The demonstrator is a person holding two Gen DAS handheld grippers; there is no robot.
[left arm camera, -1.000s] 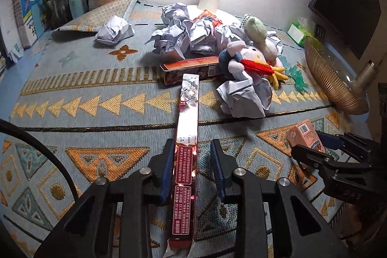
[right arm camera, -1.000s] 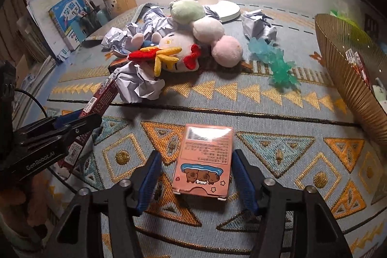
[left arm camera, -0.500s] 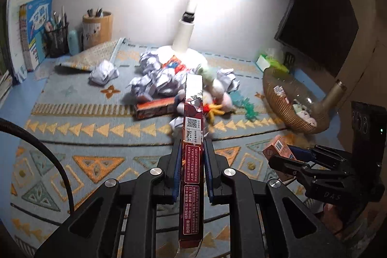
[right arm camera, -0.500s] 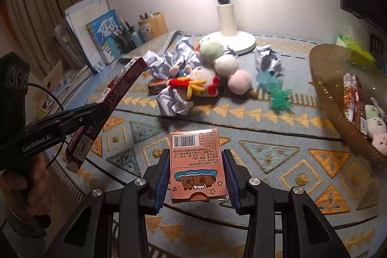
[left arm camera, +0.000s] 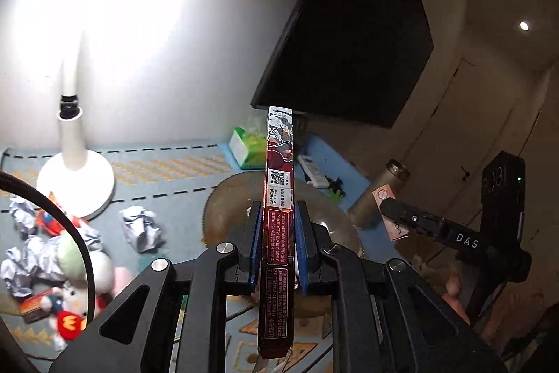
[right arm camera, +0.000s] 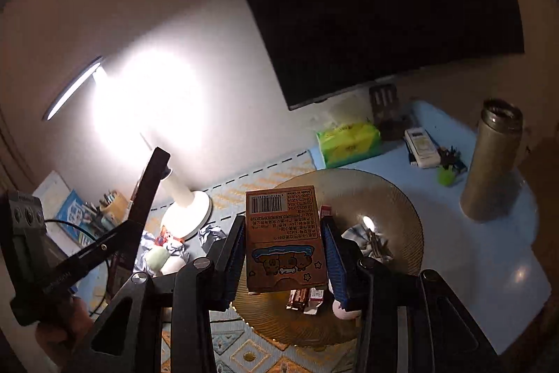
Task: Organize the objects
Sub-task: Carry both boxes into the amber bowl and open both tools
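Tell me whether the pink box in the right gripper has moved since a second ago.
Yes. The pink box, then flat on the patterned mat, is now lifted between the right gripper fingers and over the woven basket.

Glossy printed cardboard box; brushed metal flask (matt); crumpled paper balls.

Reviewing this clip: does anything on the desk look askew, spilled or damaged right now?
Nothing looks spilled or broken. The oddities are crumpled paper balls strewn on the mat by the lamp base, and plush toys lying in a heap. The left tool holds the long red box upright over the basket.
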